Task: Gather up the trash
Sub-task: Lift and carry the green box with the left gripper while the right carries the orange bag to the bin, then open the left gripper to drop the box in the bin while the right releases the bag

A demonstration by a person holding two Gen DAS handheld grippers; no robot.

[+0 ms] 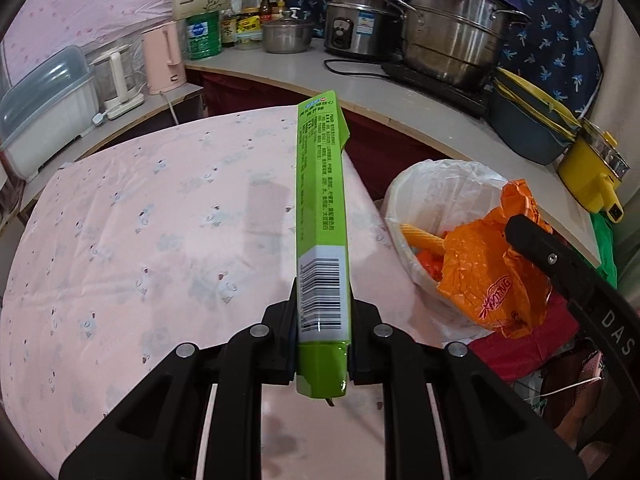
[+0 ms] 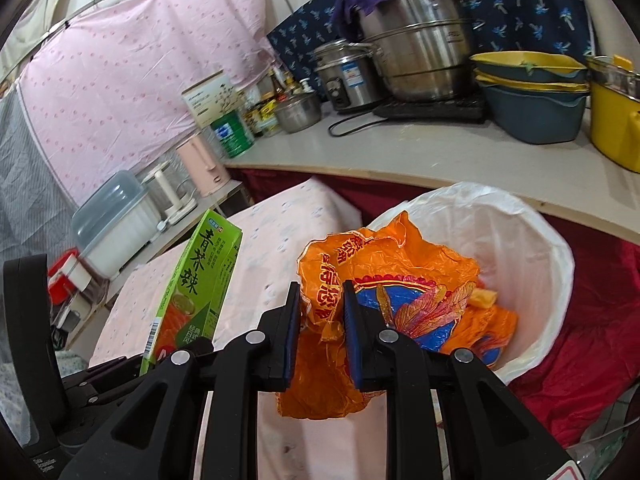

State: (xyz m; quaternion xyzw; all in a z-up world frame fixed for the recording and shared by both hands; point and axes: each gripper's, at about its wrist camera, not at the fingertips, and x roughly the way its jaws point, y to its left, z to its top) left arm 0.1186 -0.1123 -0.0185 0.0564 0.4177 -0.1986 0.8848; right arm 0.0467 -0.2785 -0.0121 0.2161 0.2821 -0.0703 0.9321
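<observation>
Pink-clothed table (image 1: 160, 220), cluttered kitchen behind: left gripper (image 1: 322, 344) clamps the green wasabi box (image 1: 322, 216), right gripper (image 2: 322, 332) pinches an orange plastic bag (image 2: 384, 280) over the lined bin (image 2: 532, 264). Release next, I'd say.

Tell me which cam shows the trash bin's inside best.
Right wrist: it looks down into the white-lined trash bin, though the orange plastic bag covers part. Left wrist shows the trash bin side-on, mostly behind the bag.

Green box (image 1: 322, 216) with white barcode panel, centre frame. Orange bag (image 2: 384, 304) printed red and blue, lower centre. White bin liner (image 2: 520, 248), right. Pale pink, blue-flowered tablecloth (image 1: 160, 240), left.
</observation>
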